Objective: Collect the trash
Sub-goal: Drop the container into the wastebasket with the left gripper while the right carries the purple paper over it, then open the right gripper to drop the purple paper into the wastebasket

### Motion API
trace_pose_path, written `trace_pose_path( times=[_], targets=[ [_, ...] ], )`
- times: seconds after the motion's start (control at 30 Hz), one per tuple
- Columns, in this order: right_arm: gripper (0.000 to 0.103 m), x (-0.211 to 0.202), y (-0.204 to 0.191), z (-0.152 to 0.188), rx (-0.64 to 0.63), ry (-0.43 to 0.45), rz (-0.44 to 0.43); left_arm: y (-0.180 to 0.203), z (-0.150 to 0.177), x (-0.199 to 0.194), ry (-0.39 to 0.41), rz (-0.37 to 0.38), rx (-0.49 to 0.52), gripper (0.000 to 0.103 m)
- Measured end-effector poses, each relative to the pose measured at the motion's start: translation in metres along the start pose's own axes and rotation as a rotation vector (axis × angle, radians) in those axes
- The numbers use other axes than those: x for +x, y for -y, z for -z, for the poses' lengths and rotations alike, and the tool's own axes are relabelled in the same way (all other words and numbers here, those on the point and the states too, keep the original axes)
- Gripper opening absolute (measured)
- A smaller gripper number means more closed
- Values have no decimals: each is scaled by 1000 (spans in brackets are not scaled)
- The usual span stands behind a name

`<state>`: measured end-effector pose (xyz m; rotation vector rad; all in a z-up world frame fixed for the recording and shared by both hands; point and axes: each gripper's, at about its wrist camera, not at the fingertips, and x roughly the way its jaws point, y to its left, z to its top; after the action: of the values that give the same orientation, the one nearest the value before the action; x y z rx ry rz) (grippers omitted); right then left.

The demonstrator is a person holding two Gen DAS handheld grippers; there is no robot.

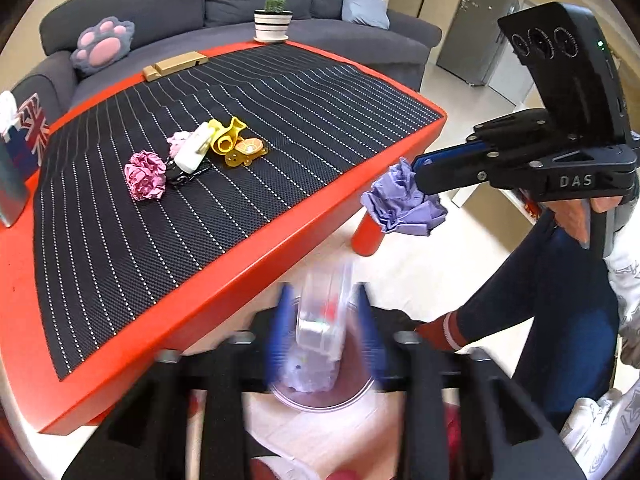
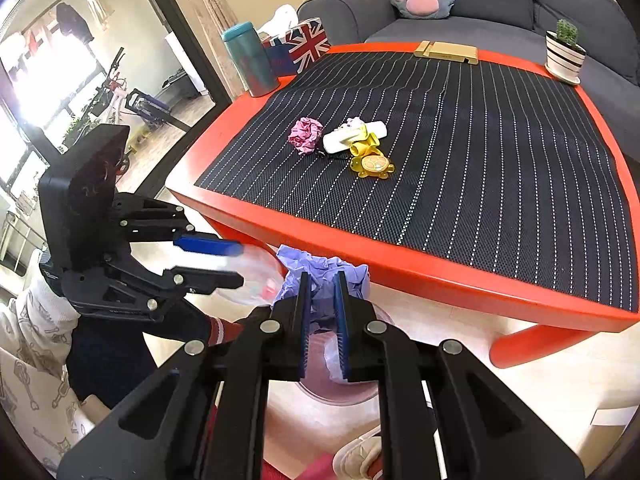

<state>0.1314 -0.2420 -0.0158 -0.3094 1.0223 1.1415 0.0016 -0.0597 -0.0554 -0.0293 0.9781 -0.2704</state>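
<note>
My left gripper (image 1: 324, 320) is open below the red table's front edge, with a blurred clear plastic container (image 1: 324, 316) between its fingers, over a round pink-rimmed bin (image 1: 352, 396) on the floor. My right gripper (image 2: 322, 300) is shut on a crumpled purple paper ball (image 2: 320, 270), held off the table above the same bin (image 2: 340, 394). The ball also shows in the left wrist view (image 1: 400, 204). A crumpled pink paper ball (image 1: 146, 176) lies on the mat, also in the right wrist view (image 2: 305, 135).
The red table (image 2: 400, 276) carries a black striped mat. On it are a white tube (image 1: 194, 148), a yellow toy (image 1: 228, 138), an orange turtle toy (image 2: 374, 166), a wooden block (image 2: 446, 53), a potted cactus (image 2: 564, 50), a teal tumbler (image 2: 250, 60) and a flag tissue box (image 2: 304, 44). A grey sofa stands behind.
</note>
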Motion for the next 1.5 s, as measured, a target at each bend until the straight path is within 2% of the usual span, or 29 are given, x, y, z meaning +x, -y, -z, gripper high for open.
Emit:
trace_pose_path(
  times=[0.03, 0.07, 0.27, 0.73, 1.07, 1.5],
  targets=[
    [11, 0, 1, 0, 1, 0, 0, 0, -1, 0, 4, -3, -2, 81],
    [11, 0, 1, 1, 1, 0, -1, 0, -2, -1, 14, -4, -5, 89],
    [11, 0, 1, 3, -3, -3, -3, -6, -6, -3, 37, -21, -35, 94],
    [11, 3, -2, 8, -17, -12, -8, -12, -7, -13, 75, -1, -53, 95],
    [11, 6, -8, 9, -44, -30, -24, -24, -7, -34, 136, -2, -105, 95],
    [11, 11, -19, 9, -82, -50, -58, -33, -3, -38, 143, 3, -136, 95]
  ],
)
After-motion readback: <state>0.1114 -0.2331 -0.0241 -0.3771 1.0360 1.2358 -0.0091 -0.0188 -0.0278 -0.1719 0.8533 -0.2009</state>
